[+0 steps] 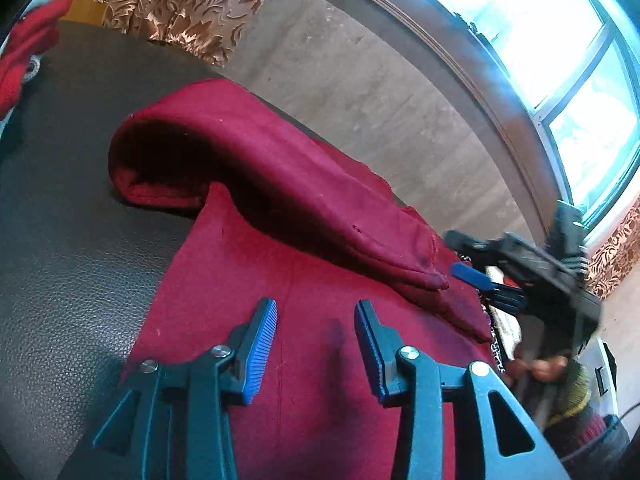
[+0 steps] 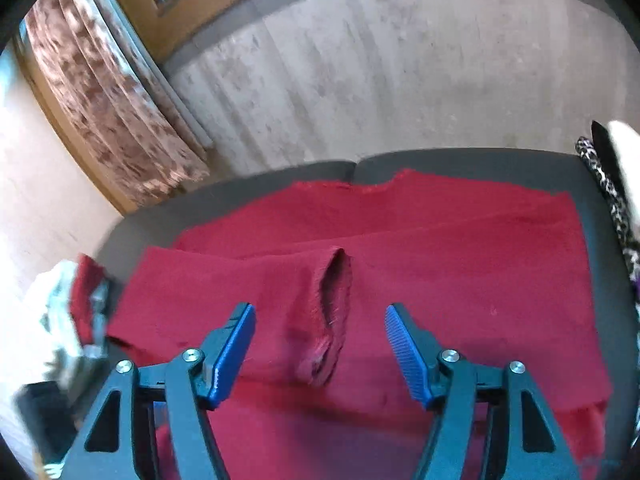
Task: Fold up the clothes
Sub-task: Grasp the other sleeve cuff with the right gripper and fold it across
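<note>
A dark red garment point(image 1: 320, 280) lies spread on a dark leather-like surface point(image 1: 60, 200). One part of it is folded over in a long raised roll point(image 1: 240, 152). My left gripper point(image 1: 315, 304) hovers open over the flat layer, with nothing between its blue pads. In the right wrist view the same garment point(image 2: 460, 260) covers the grey surface point(image 2: 616, 280). A puckered ridge of cloth point(image 2: 332, 320) runs under my right gripper point(image 2: 320, 308), which stands open with its pads clear of the cloth. The right gripper point(image 1: 486, 284) also shows blurred at the garment's right end.
A pile of red and pale clothes point(image 1: 28, 48) sits at the surface's far left corner, also seen as a pile point(image 2: 76, 300). A leopard-print cloth point(image 2: 608, 184) lies at the right edge. A patterned curtain point(image 1: 180, 4), a window point(image 1: 560, 40) and pale floor point(image 2: 400, 80) lie beyond.
</note>
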Demonstrator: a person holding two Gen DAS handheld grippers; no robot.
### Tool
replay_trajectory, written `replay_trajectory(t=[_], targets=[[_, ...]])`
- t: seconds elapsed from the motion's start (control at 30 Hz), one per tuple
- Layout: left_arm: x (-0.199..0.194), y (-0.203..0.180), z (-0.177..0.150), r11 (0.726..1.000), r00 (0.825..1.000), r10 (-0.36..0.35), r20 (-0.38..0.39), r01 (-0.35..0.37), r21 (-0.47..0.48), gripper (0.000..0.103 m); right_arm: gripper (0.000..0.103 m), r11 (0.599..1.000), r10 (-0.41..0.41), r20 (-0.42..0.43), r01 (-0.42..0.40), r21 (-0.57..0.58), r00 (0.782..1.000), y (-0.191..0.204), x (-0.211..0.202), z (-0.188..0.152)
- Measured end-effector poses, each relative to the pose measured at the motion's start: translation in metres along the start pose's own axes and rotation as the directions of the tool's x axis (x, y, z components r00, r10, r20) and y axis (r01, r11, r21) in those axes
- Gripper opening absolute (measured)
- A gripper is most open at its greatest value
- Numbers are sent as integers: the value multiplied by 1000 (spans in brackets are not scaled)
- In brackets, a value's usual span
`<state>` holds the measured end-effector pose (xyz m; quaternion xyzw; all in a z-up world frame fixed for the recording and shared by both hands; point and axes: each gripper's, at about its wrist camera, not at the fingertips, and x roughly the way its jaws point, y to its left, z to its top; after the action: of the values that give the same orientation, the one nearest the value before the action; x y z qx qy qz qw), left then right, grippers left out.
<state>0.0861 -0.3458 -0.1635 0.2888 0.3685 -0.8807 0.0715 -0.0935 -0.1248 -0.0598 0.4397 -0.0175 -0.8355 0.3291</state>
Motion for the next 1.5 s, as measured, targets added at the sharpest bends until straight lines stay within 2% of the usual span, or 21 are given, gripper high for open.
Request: replay_trajectory(t=[0.13, 0.2, 0.27, 0.43, 0.53, 0.63, 0.77, 0.83, 1.0, 1.1, 1.23, 1.27, 1.33, 1.4, 1.43, 1.5], targets=[[1, 1, 0, 1000, 1000, -11, 5, 11, -1, 41, 67, 999, -22, -43, 21, -29, 999, 1, 22, 1], [2, 1, 0, 1000, 1000, -16, 7, 16, -2, 41, 55, 997, -34, -57, 30, -67, 998, 8, 29, -1], [2, 1, 0, 1000, 1000, -20, 9, 20, -3, 41, 10, 987, -73, -81, 60, -146, 994, 20, 32, -1], [1, 3, -1, 1000, 1000, -23, 11, 23, -5, 41, 10, 929, -177, -129, 122, -350, 976, 50, 36, 2], [2, 3, -1, 1000, 1000, -22, 12, 22, -5, 41, 9, 893, -201, -90, 145, -426, 975, 63, 23, 10], [3, 2, -1, 1000, 1000, -21, 12, 21, -5, 41, 8, 872, -188, -8, 163, -461, 982, 77, -6, 26], [2, 3, -3, 1000, 1000, -21, 11, 21, -6, 41, 8, 900, -151, 105, 180, -397, 983, 74, -54, 59], [3, 3, -3, 1000, 1000, -20, 11, 20, -5, 41, 8, 924, -147, 129, 183, -336, 981, 59, -69, 70], [3, 3, -4, 1000, 1000, -13, 7, 13, -5, 41, 8, 972, -168, 44, 173, -160, 985, -5, -54, 60], [3, 2, -3, 1000, 1000, -8, 3, 8, -5, 41, 8, 984, -172, -18, 171, -47, 985, -43, -36, 42], [7, -6, 7, 999, 998, 36, -46, -37, -13, 42, 8, 987, -128, -50, 132, 91, 990, -83, -25, 21], [9, -9, 13, 999, 997, 33, -64, -35, -34, 44, 9, 987, -126, -56, 130, 93, 991, -85, -23, 18], [15, -4, 27, 983, 993, -99, -70, 86, -163, 46, 9, 988, -117, -58, 122, 94, 991, -86, -20, 14], [24, 1, 42, 960, 985, -165, -41, 151, -236, 50, 9, 990, -106, -53, 110, 92, 993, -87, -19, 12], [31, 7, 46, 956, 987, -156, -36, 141, -257, 53, 9, 990, -99, -48, 103, 93, 994, -89, -21, 13], [46, 26, 51, 929, 987, -150, -55, 122, -349, 53, 9, 992, -91, -38, 94, 87, 995, -91, -25, 15]])
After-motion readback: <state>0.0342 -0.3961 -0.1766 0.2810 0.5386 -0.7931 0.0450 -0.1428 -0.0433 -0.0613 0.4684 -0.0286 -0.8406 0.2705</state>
